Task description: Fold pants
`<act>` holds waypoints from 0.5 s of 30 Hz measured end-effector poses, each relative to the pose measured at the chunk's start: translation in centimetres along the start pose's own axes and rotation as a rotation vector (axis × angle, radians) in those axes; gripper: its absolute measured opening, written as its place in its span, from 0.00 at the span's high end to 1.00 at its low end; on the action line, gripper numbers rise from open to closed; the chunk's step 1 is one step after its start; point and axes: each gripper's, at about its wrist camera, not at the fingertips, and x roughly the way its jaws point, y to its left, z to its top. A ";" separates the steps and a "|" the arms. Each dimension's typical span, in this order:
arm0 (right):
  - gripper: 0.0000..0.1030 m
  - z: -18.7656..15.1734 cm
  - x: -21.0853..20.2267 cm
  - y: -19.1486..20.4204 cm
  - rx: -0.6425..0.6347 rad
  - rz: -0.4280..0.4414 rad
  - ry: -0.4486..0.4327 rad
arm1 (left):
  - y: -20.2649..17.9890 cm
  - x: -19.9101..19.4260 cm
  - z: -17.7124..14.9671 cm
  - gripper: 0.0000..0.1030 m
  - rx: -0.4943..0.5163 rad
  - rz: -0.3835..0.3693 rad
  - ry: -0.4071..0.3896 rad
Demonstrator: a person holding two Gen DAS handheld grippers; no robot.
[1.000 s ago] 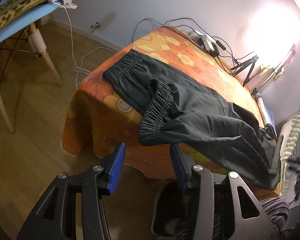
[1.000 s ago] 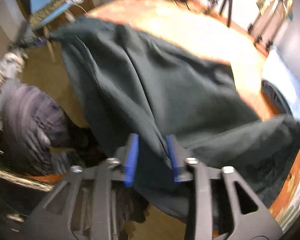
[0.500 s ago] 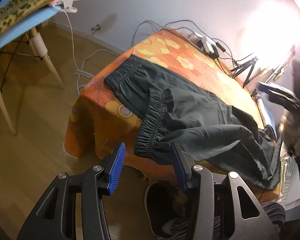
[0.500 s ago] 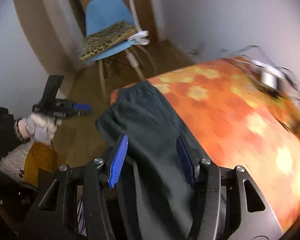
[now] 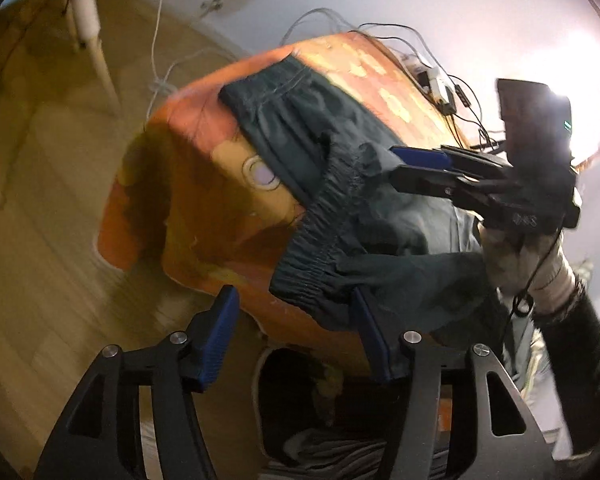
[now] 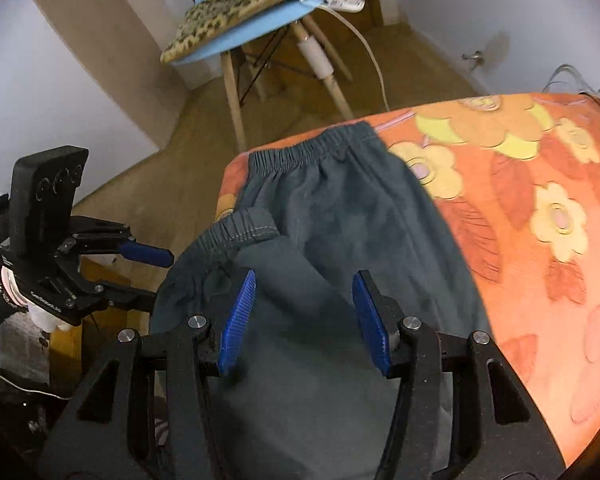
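Orange floral tablecloth (image 6: 540, 240) covers the table; the dark pants (image 6: 340, 220) lie across it, waistband bunched at the table's near corner and part of it drooping over the edge. Blue chair (image 6: 236, 36) stands on the wood floor beyond. Your right gripper (image 6: 304, 316) hovers over the pants — jaws spread, nothing between them. Your left gripper (image 5: 296, 340) sits just off the table edge near the hanging waistband — jaws also spread, empty.

Nothing readable — only small pale print on each tongs' black body (image 6: 46, 298), too blurred to make out
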 end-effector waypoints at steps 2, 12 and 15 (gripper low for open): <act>0.49 0.2 0.3 0.2 -0.008 0.023 0.005 | 0.8 1.2 0.0 0.44 -0.065 -0.048 0.028; 0.95 0.1 -1.7 2.3 -0.056 -0.022 -0.049 | -0.3 0.6 -0.5 0.85 -0.056 -0.045 -0.043; 0.96 0.4 -3.2 2.4 -0.051 -0.038 -0.095 | -1.3 -0.7 -0.2 0.88 -0.003 0.003 -0.092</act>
